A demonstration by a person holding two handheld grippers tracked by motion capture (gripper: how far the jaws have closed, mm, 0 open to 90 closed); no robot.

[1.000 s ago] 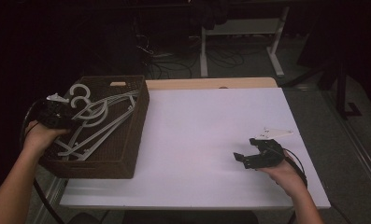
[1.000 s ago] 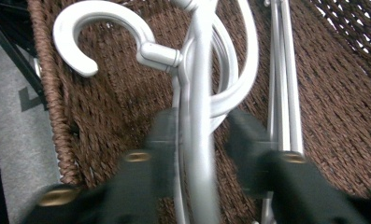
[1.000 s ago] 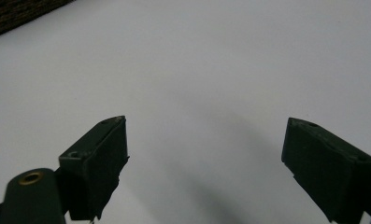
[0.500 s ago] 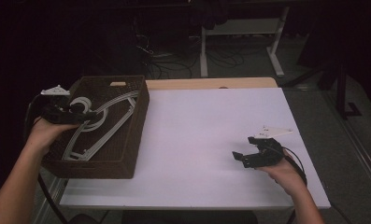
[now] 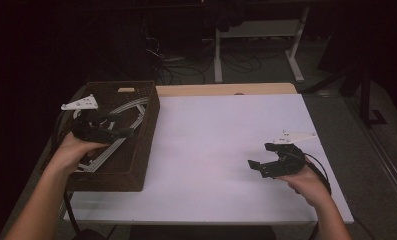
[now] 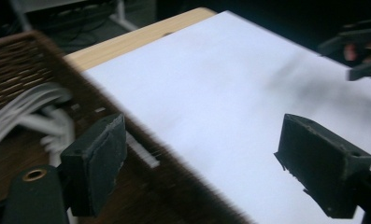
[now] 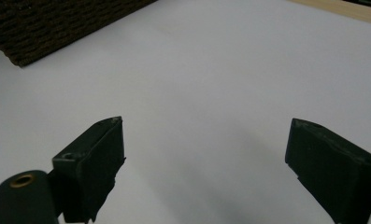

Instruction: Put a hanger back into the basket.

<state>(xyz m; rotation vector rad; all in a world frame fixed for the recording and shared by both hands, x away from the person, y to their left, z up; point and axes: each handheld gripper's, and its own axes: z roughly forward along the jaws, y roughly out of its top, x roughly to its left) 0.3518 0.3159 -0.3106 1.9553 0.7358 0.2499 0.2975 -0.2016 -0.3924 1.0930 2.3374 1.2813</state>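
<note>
White hangers [image 5: 117, 131] lie flat in the brown wicker basket [image 5: 147, 135] at the counter's [image 5: 221, 150] left edge. The left tongs [image 5: 128, 133] hover above the basket, over its right wall; their jaws have just been opening and stand wide with nothing between them. Well apart, at the right, the right tongs [image 5: 254, 166] hang just above the bare white counter, jaws wide and holding nothing

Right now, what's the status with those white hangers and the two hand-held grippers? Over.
Left hand-held gripper over the basket, jaws just opened, nothing between them. Right hand-held gripper open, idle above the table. White hangers lie in the basket. Nothing in the way.
</note>
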